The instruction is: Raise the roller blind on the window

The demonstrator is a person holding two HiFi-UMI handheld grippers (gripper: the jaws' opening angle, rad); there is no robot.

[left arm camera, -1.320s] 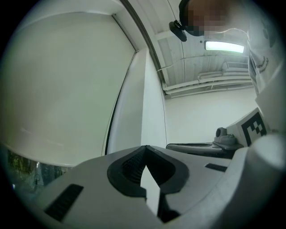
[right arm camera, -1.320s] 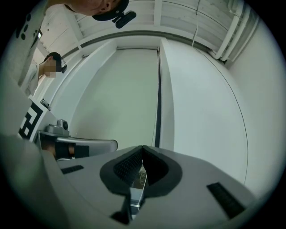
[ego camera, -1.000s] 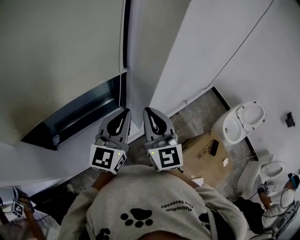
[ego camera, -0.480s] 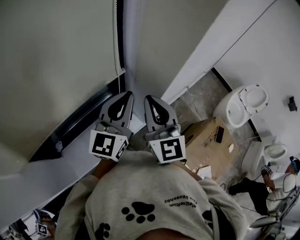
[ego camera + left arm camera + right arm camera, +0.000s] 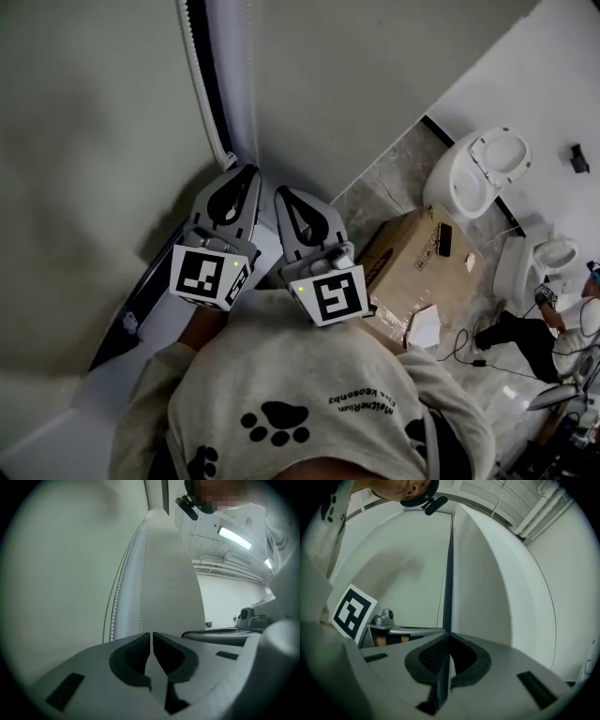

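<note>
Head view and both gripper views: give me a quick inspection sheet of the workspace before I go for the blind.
surface: mottled grey floor.
job's things: roller blind down over most of the window; bead chain hangs along its edge, not held.
clutter: cardboard box on the floor.
tongs: left tongs shut, nothing between; right tongs shut, nothing between; side by side near the blind's edge.
cables: black cable on the floor by the box.
surroundings: white toilet, second toilet, a person at far right.
</note>
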